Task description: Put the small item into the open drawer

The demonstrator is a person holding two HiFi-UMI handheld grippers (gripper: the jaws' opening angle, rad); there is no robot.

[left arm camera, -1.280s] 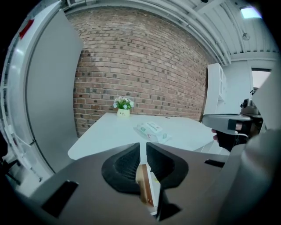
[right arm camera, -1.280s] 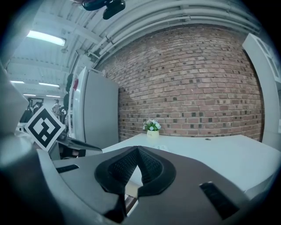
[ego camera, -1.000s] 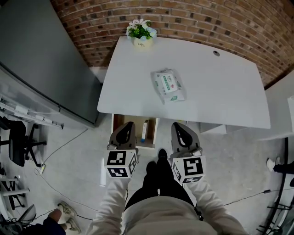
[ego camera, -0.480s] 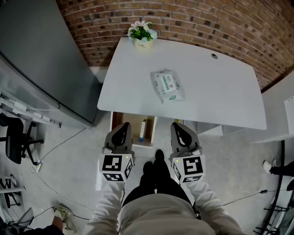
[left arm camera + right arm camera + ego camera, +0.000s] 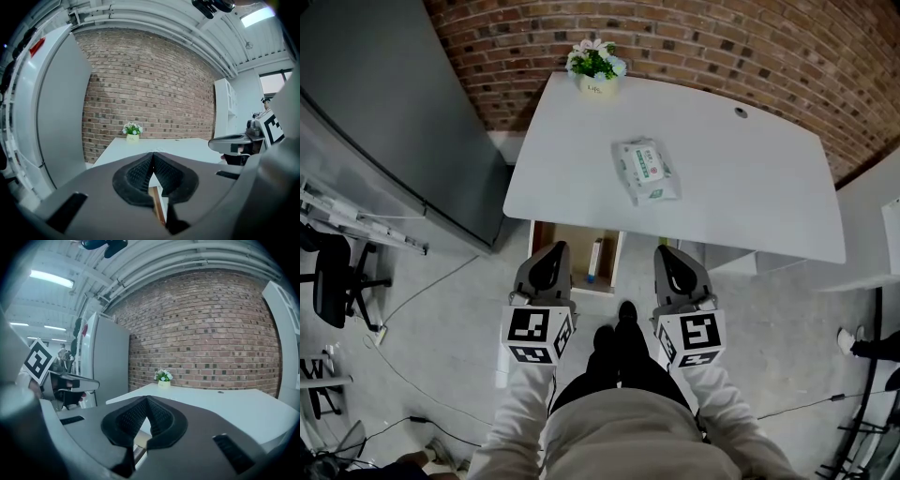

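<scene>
Both tools are idle rn. My left tool (image 5: 153,164) has its ribbed pads pressed together w/ nothing between them, and my right tool (image 5: 146,404) is the same: pads meeting, empty. Both hang low in front of me, just short of the surface (image 5: 750,187) edge, one on either side of the open drawer (image 5: 577,244).

The small item, as I read it, is the wipes pack (image 5: 646,171). It lies flat near the middle of the surface, a bit skewed, well apart from both tools and from the flower pot (image 5: 598,67) at the far edge. Nothing is touching it.

Handling guess: a soft plastic-film pouch, light to moderate weight, squashy rather than stiff, prob a bit slick. Not fragile, so no need to baby it. It'll sag if I pinch one corner, so I'd take it across the short width near the middle, pads on the two long edges, avoiding the label flap on top (that could peel or slide). A firm squeeze is fine, since the contents give.

The drawer sits under the near-left part of the surface, pulled out toward me. Something slim and pale (image 5: 596,257) is already in there by the right wall; can't tell what it is. I'd drop the pack on the bare left part.
</scene>
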